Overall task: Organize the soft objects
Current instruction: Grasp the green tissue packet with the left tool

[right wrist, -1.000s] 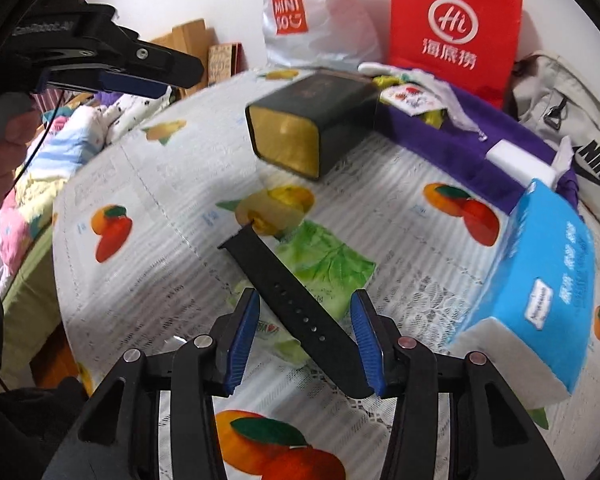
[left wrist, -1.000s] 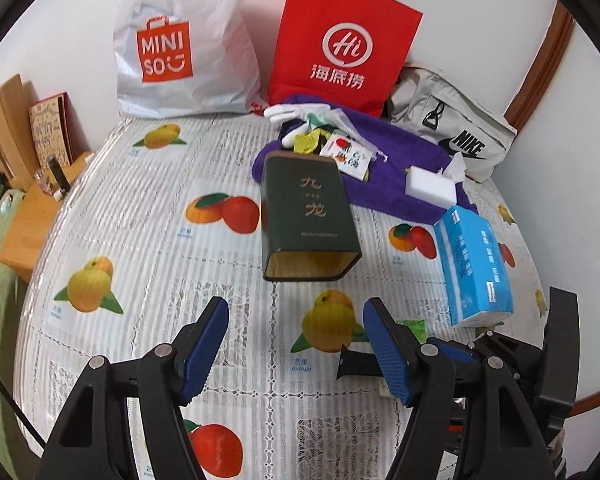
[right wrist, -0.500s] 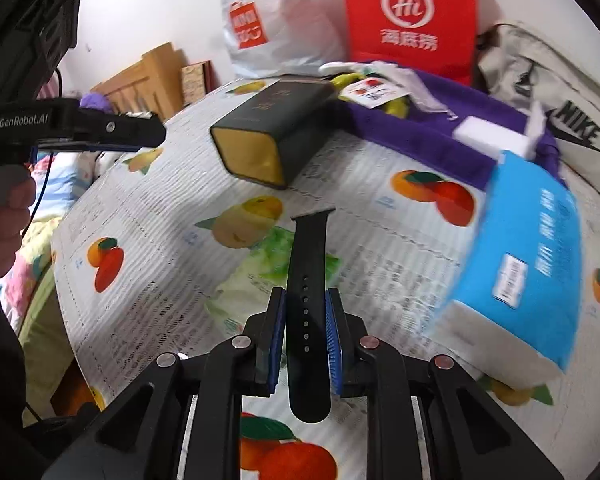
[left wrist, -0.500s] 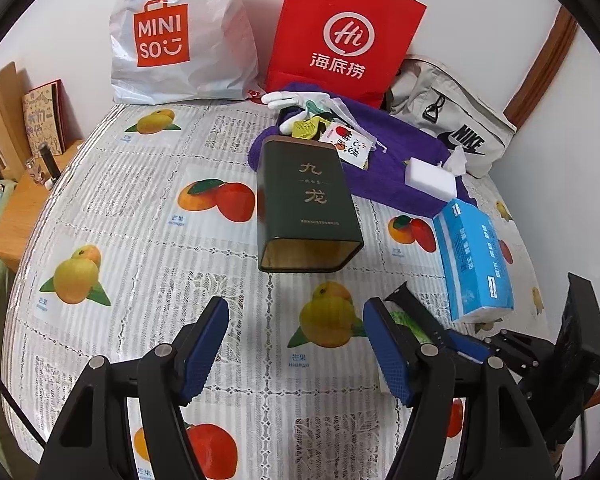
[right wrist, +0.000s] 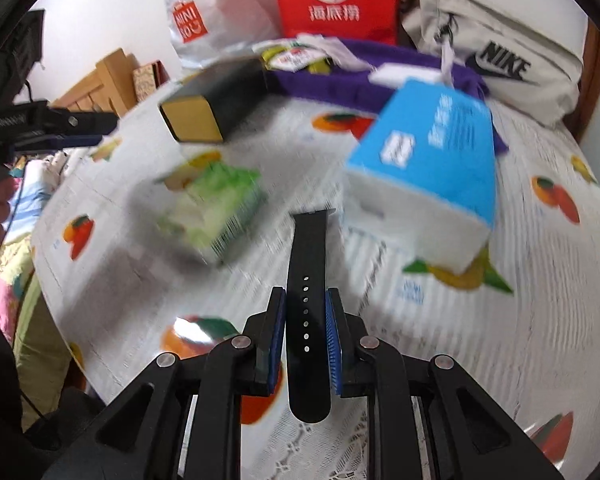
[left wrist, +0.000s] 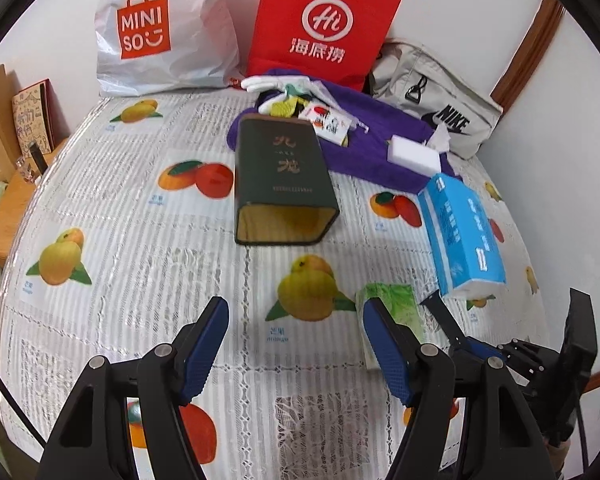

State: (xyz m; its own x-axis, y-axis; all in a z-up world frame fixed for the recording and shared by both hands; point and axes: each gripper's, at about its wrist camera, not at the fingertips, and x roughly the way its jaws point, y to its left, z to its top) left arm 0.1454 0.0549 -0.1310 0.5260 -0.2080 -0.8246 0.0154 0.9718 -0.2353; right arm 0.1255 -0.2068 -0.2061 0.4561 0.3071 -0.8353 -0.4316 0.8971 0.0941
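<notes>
My right gripper [right wrist: 305, 296] is shut on a black watch strap [right wrist: 310, 240], which sticks out forward between the blue pads above the fruit-print tablecloth [right wrist: 480, 340]. The left wrist view shows the same strap [left wrist: 440, 312] at the lower right. My left gripper [left wrist: 296, 308] is open and empty, hovering over the cloth in front of a dark green tin [left wrist: 284, 184]. The tin lies on its side with its open end towards me. A green tissue pack [left wrist: 396, 304] lies just past the left gripper's right finger. A blue tissue pack [left wrist: 460, 236] lies further right.
At the back lie a purple cloth [left wrist: 372, 152] with small packets and a white sponge [left wrist: 414, 154]. Behind it stand a red paper bag [left wrist: 324, 28], a white Miniso bag [left wrist: 160, 36] and a grey Nike bag [left wrist: 440, 96]. Wooden furniture [left wrist: 4, 184] borders the left edge.
The right gripper shut on the black strap, which had lain slanted across the green pack, and carried it right towards the blue pack. The left gripper has hardly moved.
</notes>
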